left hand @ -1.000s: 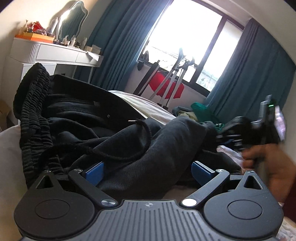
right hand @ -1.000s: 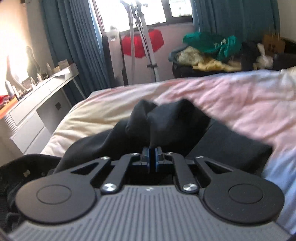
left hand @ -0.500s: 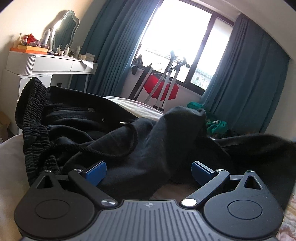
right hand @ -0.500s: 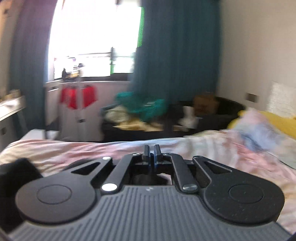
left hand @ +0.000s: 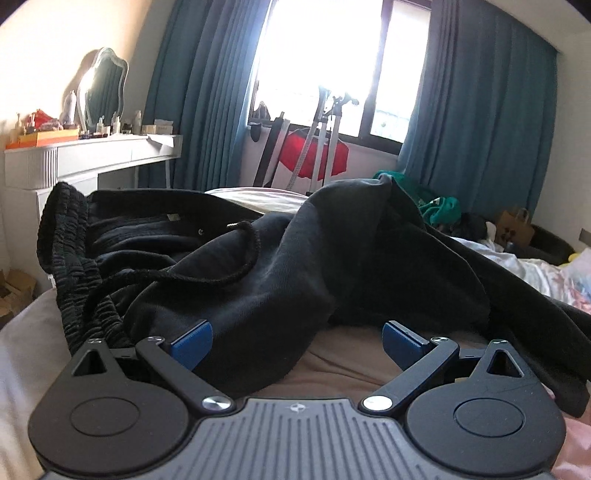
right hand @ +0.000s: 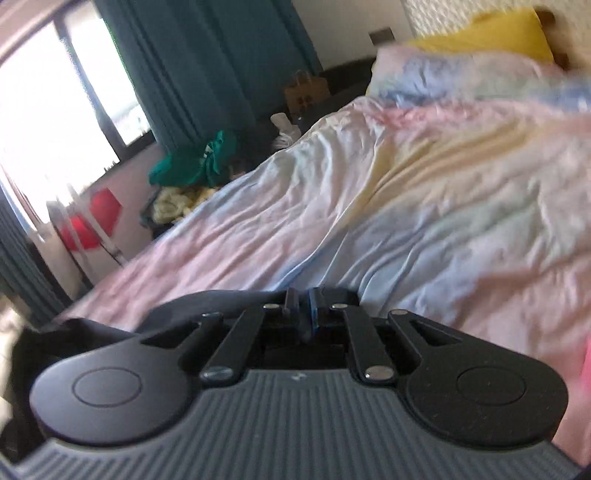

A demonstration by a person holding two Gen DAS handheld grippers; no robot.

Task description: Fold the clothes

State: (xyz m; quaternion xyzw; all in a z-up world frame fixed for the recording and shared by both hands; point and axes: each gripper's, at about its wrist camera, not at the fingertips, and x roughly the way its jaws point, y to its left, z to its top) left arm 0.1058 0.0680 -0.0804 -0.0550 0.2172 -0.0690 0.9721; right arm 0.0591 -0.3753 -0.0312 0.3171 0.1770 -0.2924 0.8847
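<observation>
Black sweatpants (left hand: 303, 266) with an elastic waistband (left hand: 70, 280) and a drawstring (left hand: 207, 275) lie crumpled on the bed. My left gripper (left hand: 297, 338) is open, with its blue pads on either side of a fold of the fabric near the waistband. My right gripper (right hand: 303, 308) is shut on a piece of the same black garment (right hand: 110, 325), whose cloth hangs below and to the left of it. The held part is mostly hidden under the gripper body.
The bed has a pastel pink and blue duvet (right hand: 424, 206) and a yellow pillow (right hand: 491, 33). A white dresser with a mirror (left hand: 92, 158) stands at the left. An exercise machine (left hand: 317, 147), a clothes pile (right hand: 192, 166) and teal curtains (left hand: 480, 122) are by the window.
My right gripper has swung to the right across the bed, still shut on the black cloth, and pulled a leg of the pants out that way. The left gripper has stayed open by the waistband.
</observation>
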